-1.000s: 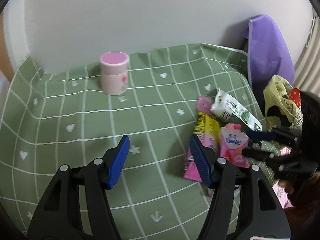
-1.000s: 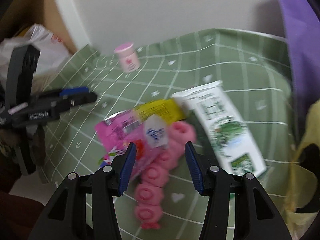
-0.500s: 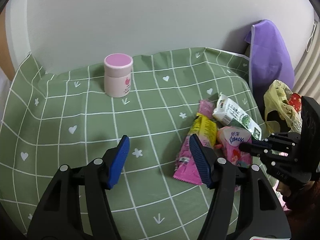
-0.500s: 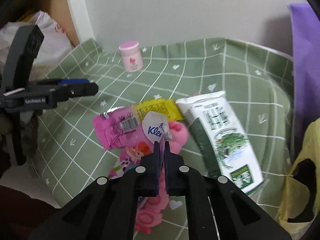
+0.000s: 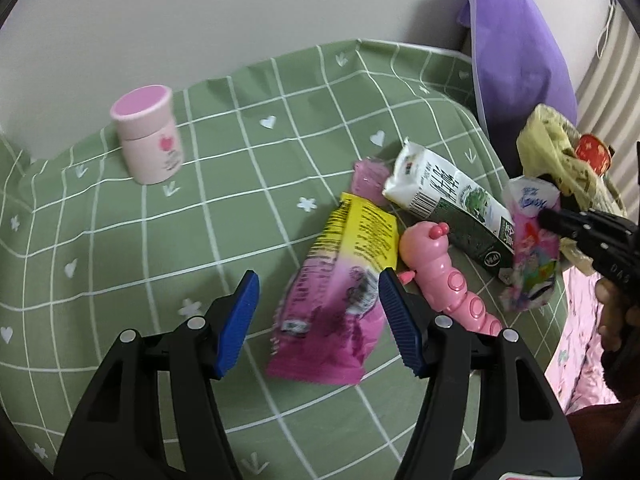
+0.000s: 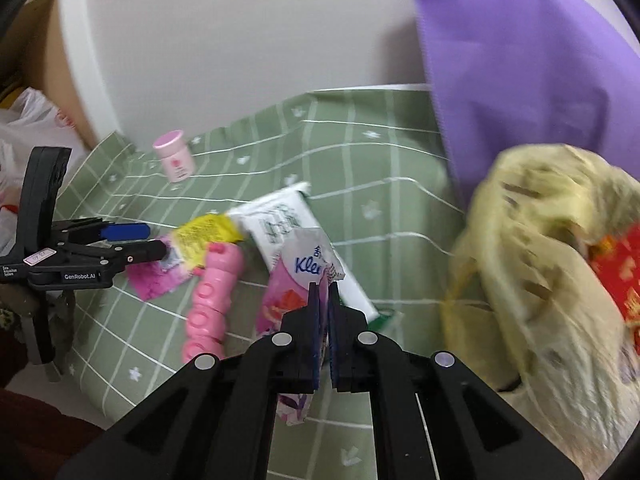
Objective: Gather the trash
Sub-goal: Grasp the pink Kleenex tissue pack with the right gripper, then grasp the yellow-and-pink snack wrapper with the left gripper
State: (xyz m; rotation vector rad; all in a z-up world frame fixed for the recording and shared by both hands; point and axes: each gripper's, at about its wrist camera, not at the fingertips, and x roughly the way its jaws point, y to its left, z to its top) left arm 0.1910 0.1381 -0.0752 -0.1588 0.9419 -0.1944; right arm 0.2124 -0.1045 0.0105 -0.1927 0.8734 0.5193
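Observation:
My right gripper (image 6: 323, 286) is shut on a pink Kleenex tissue packet (image 6: 296, 276) and holds it off the table, close to the open yellow plastic bag (image 6: 540, 260). In the left wrist view that packet (image 5: 534, 248) hangs from the right gripper (image 5: 554, 218) at the right edge. My left gripper (image 5: 318, 280) is open over a pink and yellow snack wrapper (image 5: 340, 300); its pads do not press on it. A white and green carton (image 5: 448, 200) and a pink caterpillar toy (image 5: 436, 264) lie beside the wrapper.
A green checked cloth (image 5: 180, 240) covers the table. A pink lidded jar (image 5: 148, 136) stands at the back left near the wall. Purple fabric (image 6: 520, 60) hangs behind the yellow bag. A white plastic bag (image 6: 28, 128) sits beyond the table's left side.
The right gripper shut on the tissue packet, then lifted it to the right toward the yellow bag. The left gripper moved right, over the snack wrapper, still open.

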